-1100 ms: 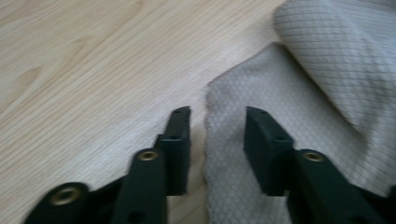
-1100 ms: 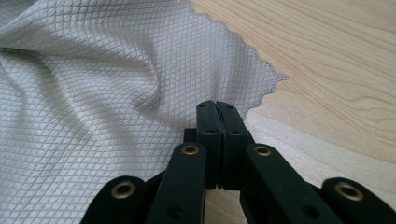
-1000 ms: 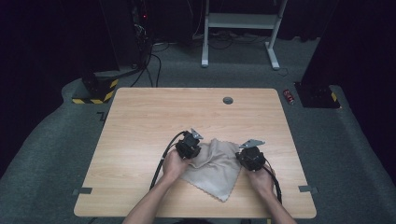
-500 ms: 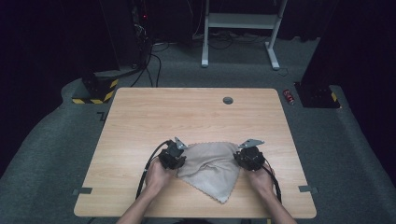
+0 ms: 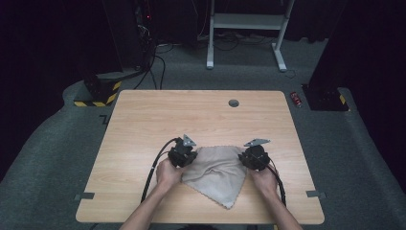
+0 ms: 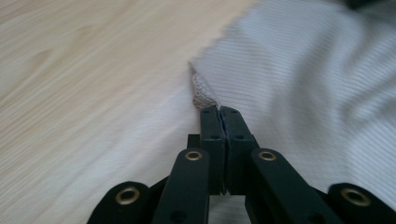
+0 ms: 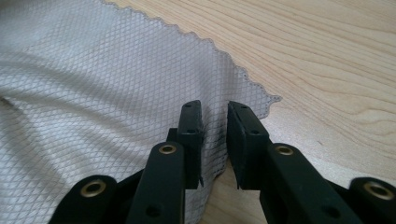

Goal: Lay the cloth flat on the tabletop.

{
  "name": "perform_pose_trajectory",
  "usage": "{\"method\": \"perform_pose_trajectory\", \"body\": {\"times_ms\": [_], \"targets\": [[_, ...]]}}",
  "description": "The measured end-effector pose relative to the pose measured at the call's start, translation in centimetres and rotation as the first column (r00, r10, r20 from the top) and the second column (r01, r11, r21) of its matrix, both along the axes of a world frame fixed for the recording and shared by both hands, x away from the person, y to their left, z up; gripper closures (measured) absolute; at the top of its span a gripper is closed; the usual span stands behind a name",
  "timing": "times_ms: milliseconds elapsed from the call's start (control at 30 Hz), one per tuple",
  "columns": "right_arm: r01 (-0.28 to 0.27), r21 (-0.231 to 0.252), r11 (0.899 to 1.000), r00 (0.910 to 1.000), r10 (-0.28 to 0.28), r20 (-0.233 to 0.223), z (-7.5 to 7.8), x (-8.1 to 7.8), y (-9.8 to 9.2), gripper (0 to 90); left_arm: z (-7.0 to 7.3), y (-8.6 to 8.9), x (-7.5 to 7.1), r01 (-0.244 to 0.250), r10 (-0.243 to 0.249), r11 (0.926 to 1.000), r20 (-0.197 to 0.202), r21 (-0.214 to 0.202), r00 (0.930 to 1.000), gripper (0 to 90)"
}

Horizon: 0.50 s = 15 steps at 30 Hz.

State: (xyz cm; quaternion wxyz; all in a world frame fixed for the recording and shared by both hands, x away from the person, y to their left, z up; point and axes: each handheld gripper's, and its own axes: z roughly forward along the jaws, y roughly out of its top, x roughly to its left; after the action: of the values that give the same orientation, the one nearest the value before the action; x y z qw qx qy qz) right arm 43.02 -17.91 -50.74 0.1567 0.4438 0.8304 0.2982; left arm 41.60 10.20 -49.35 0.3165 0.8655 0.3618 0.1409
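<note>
Grey cloth [image 5: 218, 170] lies centre-low on the table [image 5: 143, 124]; left gripper [image 6: 218, 109] pinches its corner tight, while right gripper [image 7: 215, 126], jaws slightly apart, straddles its edge.

Both forearms enter from the near edge, each hand wrapped around a claw. Left claw [image 5: 185, 154]: jaws pressed together, a pinch of cloth [image 5: 218, 170] at their tips, having opened and closed again within the last moment. Right claw [image 5: 253, 155]: jaws slightly parted, cloth edge between them, pads not pressing.
</note>
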Motion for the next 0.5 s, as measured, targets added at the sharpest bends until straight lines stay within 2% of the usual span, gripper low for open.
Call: {"method": "perform_pose_trajectory", "body": {"times_ms": [33,67,100,133,167,200,267,300,400,500], "targets": [[0.000,0.000,1.000,1.0000,0.000,0.000,0.0,0.0,0.0,76.0,0.0,0.0,0.0,0.000,0.000,1.0000,0.000,0.000,1.0000,86.6],[-0.012,-0.002,1.000,0.9999,0.012,0.002,0.1,-0.1,0.0,76.1,-0.1,-0.7,-0.5,0.050,-0.049,0.9969,-0.013,0.061,0.9987,76.2],[-0.012,-0.002,1.000,0.9999,0.012,0.002,0.1,-0.1,0.0,76.1,-0.4,-1.0,-0.7,0.067,-0.065,0.9935,-0.030,0.091,0.9974,76.2],[-0.017,-0.003,1.000,0.9999,0.017,0.005,0.1,-0.1,0.1,76.2,-0.6,-1.2,-1.0,0.076,-0.073,0.9895,-0.031,0.123,0.9969,67.7],[-0.020,-0.001,1.000,0.9998,0.020,0.007,0.2,-0.2,0.1,76.2,-0.6,-1.0,-1.3,0.063,-0.062,0.9918,-0.013,0.111,0.9980,61.8],[-0.027,0.001,1.000,0.9996,0.027,0.010,0.3,-0.3,0.1,76.2,-0.3,0.0,-1.3,0.024,-0.024,0.9986,0.001,0.048,0.9997,58.0],[-0.026,0.007,1.000,0.9996,0.026,0.012,0.4,-0.3,0.0,76.2,0.4,1.4,-1.2,-0.035,0.035,0.9992,0.015,-0.020,0.9993,58.6],[-0.028,0.007,1.000,0.9995,0.028,0.017,0.4,-0.3,-0.1,76.2,0.6,2.0,-1.1,-0.059,0.060,0.9975,0.022,-0.037,0.9980,59.4],[-0.023,0.013,1.000,0.9996,0.022,0.014,0.4,-0.3,-0.1,76.4,0.9,2.6,-0.9,-0.079,0.081,0.9957,0.025,-0.048,0.9964,61.8],[-0.024,0.014,1.000,0.9995,0.024,0.018,0.3,-0.2,0.1,76.4,0.7,1.7,-1.0,-0.036,0.038,0.9981,0.025,-0.049,0.9990,63.3]]}}
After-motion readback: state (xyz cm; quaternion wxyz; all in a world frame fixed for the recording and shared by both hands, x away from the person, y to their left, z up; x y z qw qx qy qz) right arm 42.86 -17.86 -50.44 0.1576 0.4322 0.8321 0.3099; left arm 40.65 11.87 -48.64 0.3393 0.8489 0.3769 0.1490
